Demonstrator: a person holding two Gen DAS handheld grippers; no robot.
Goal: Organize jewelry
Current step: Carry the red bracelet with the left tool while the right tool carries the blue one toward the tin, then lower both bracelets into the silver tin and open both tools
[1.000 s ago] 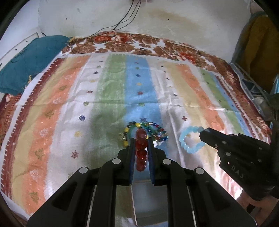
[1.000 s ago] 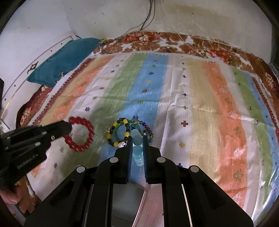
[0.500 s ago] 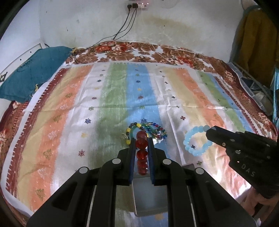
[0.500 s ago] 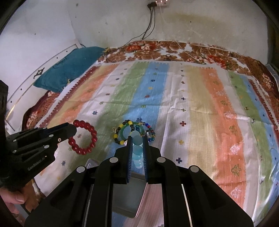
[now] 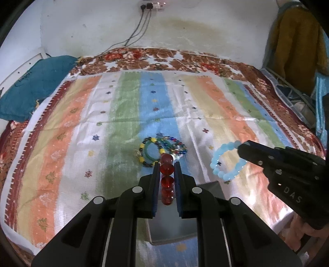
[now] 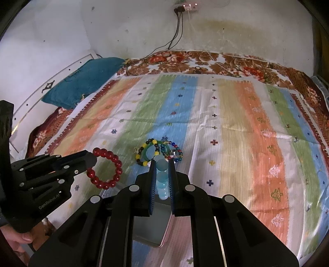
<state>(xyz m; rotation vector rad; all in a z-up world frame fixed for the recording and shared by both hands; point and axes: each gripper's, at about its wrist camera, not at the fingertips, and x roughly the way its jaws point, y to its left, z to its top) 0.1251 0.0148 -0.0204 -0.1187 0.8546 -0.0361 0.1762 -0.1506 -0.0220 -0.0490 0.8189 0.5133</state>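
My left gripper (image 5: pixel 166 164) is shut on a red bead bracelet (image 5: pixel 167 180), seen as a full ring in the right wrist view (image 6: pixel 107 170). My right gripper (image 6: pixel 161 163) is shut on a light blue bead bracelet (image 6: pixel 161 178), a full ring in the left wrist view (image 5: pixel 226 162). Both are held above the striped cloth. A pile of bracelets, a green bangle, a yellow-and-black one and a multicoloured one, lies on the cloth just beyond both grippers (image 5: pixel 160 150) (image 6: pixel 158 152). A grey tray (image 5: pixel 174 228) (image 6: pixel 150 223) lies below the grippers at the near edge.
The striped cloth (image 5: pixel 123 115) covers a bed with a floral sheet. A teal pillow (image 5: pixel 35 82) lies at the far left. Cables hang from a wall socket (image 6: pixel 185 6). Clothes hang at the right (image 5: pixel 296 41).
Both grippers have risen and pulled back with their bracelets. The view now shows more of the wall, and the tray shows more fully beneath them.
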